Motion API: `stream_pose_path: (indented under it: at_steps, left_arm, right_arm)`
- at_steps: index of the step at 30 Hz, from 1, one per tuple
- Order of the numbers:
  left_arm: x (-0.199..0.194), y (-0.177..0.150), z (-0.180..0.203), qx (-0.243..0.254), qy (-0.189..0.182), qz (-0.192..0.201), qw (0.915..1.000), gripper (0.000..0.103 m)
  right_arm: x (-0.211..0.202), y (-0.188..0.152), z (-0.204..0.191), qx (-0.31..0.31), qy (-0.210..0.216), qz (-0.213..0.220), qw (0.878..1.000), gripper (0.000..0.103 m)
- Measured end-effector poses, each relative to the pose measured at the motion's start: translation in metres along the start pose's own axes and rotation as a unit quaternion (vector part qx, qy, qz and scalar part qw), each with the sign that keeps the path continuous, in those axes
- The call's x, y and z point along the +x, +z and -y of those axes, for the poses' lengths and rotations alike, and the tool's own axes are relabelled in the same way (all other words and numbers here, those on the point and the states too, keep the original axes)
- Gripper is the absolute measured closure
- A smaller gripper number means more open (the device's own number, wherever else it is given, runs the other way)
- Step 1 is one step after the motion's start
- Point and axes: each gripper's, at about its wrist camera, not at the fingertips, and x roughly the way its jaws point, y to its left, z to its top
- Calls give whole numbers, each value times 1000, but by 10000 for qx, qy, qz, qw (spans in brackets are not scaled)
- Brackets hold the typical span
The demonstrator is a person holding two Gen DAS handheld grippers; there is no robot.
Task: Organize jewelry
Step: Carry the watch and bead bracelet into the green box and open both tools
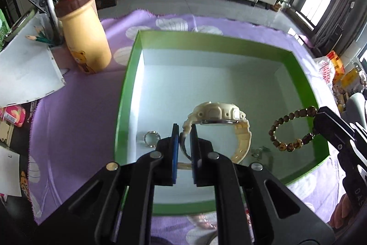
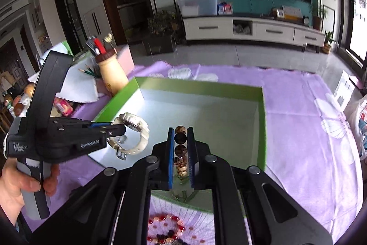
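Jewelry is being gathered over a green box with a pale inside, which sits on a purple cloth printed with white shapes. The box's near edge is hidden behind the black gripper bodies in both wrist views, so its whole outline never shows.

The biggest piece is a cream watch, chunky-cased, with a ribbed resin strap curling under it. It hangs above the near part of the box floor, its strap clenched between the blue pads of the left gripper. The dial faces away and cannot be read. From the right wrist view the same watch juts from that gripper's tip, with the person's hand wrapped around the handle at the left.

Next comes a bracelet of brown beads, mottled and roughly round, dangling as a loop at the right side of the box. The right gripper grasps it tight; in its own view the beads stack in a line between the pads, and the lower part of the loop is lost behind them.

A small silver ring lies on the box floor, near left, partly cut off by the left gripper's finger. A tiny metallic piece lies right of the watch strap, too blurred to name. On the cloth nearest the viewer, red and dark beads peek out between the gripper arms, mostly covered.
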Motion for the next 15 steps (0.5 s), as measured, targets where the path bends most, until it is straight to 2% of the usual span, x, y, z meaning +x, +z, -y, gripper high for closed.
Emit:
stream_pose_path:
  at_steps: [3,5,7,9,11,15]
  left_arm:
    - [17,6,2,25,116,-153,9998,90]
    - [24,9,2,-30,156,-181,9997,78]
    - [23,10,3,-21,128,-155,9998,75]
    - [16,10,5,44,97,-50,9999,70]
    - [6,8,4,85,135,97,9998,53]
    - [-21,1,-5,80,95,359,9993,51]
  right_arm:
    - [21,-1,4,21,-135,-256,9996,93]
    - [29,-2,8,84,-269,-341,9990,86]
    - [29,-3,10,150,-302,-342,9988,70]
    - [24,-5,13,189,-322,-256,9990,68]
    - [13,-9,18,223,-306,-175,9991,67]
    - [-10,-17,25,296,-270,-34,9992,65]
